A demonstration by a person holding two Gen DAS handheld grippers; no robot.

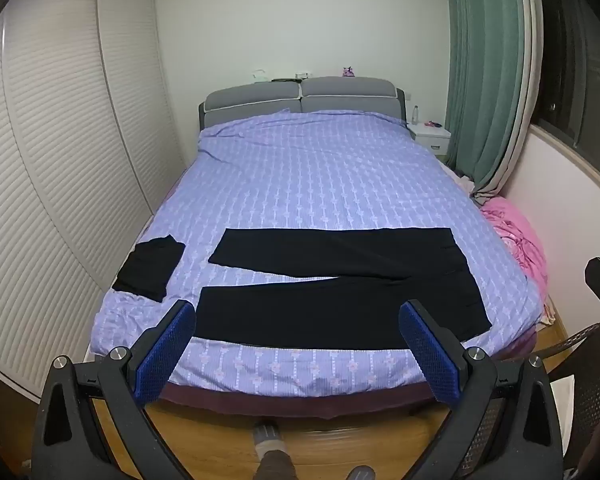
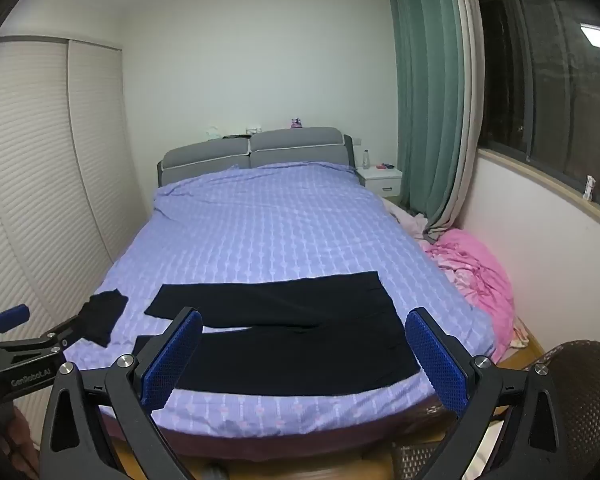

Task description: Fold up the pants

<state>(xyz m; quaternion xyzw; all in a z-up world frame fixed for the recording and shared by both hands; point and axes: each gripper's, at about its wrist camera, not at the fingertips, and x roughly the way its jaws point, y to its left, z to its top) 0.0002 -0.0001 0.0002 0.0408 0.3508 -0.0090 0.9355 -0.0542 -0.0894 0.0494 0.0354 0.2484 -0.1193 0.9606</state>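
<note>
Black pants [image 1: 340, 284] lie flat across the foot of the bed, legs apart and pointing left, waist at the right; in the right wrist view the pants [image 2: 284, 344] fill the near part of the bed. My left gripper [image 1: 298, 320] hangs open above the bed's front edge, nothing between its blue pads [image 1: 168, 348]. My right gripper [image 2: 304, 340] is open too and holds nothing, off the bed's near right side. The left gripper [image 2: 16, 344] also shows at the left edge of the right wrist view.
A folded black garment [image 1: 150, 266] lies at the bed's near left corner. The bed [image 1: 300, 168] has a purple patterned cover. A louvred wardrobe [image 1: 60, 160] runs along the left, a pink blanket [image 2: 476, 276] is piled on the right, and a wicker chair [image 2: 584, 392] stands near right.
</note>
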